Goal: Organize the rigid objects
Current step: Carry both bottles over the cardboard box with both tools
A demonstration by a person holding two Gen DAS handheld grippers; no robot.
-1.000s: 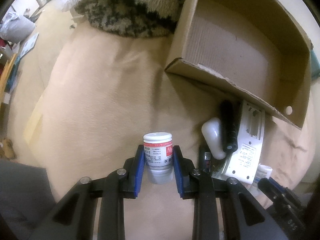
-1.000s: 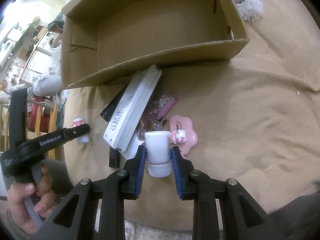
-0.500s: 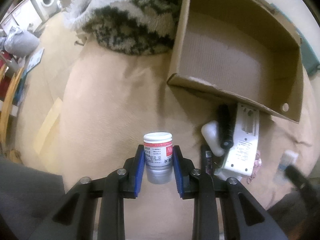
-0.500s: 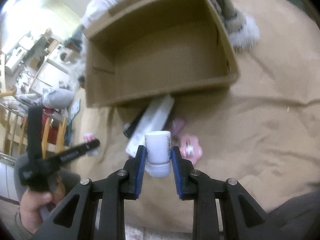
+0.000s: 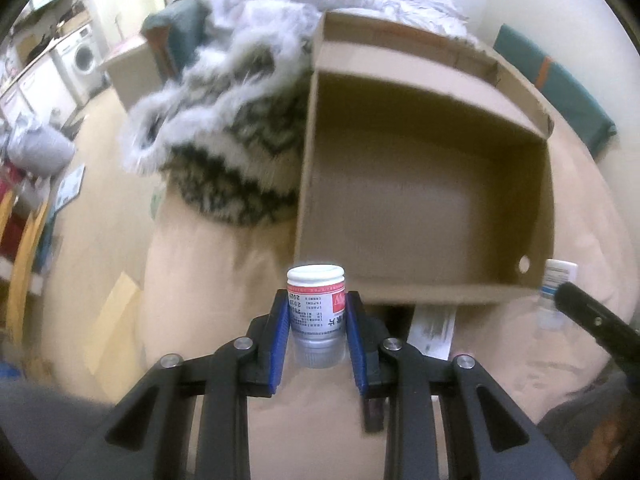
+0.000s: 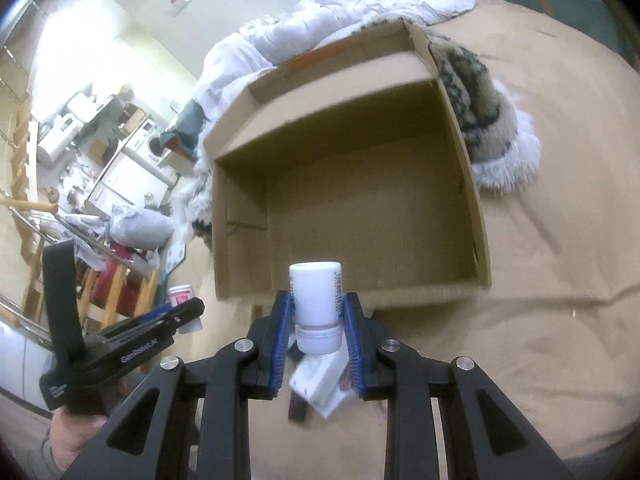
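My left gripper (image 5: 317, 320) is shut on a small white pill bottle with a red-banded label (image 5: 316, 312), held above the beige bed just before the near wall of an open cardboard box (image 5: 424, 216). My right gripper (image 6: 316, 312) is shut on a plain white bottle (image 6: 316, 304), held in front of the same box (image 6: 360, 208). The left gripper also shows at the left of the right wrist view (image 6: 132, 344). The right gripper's tip and its bottle show at the right of the left wrist view (image 5: 560, 284).
A white flat device (image 6: 320, 384) and dark items lie on the bed under the right gripper. A fuzzy patterned blanket (image 5: 224, 148) lies left of the box. White bedding (image 6: 320, 28) is heaped behind the box. Room clutter lies beyond the bed's left edge.
Both grippers have lifted with their bottles and tilted up toward the box. The box opening now fills more of both views, and the items on the bed have dropped low in view.
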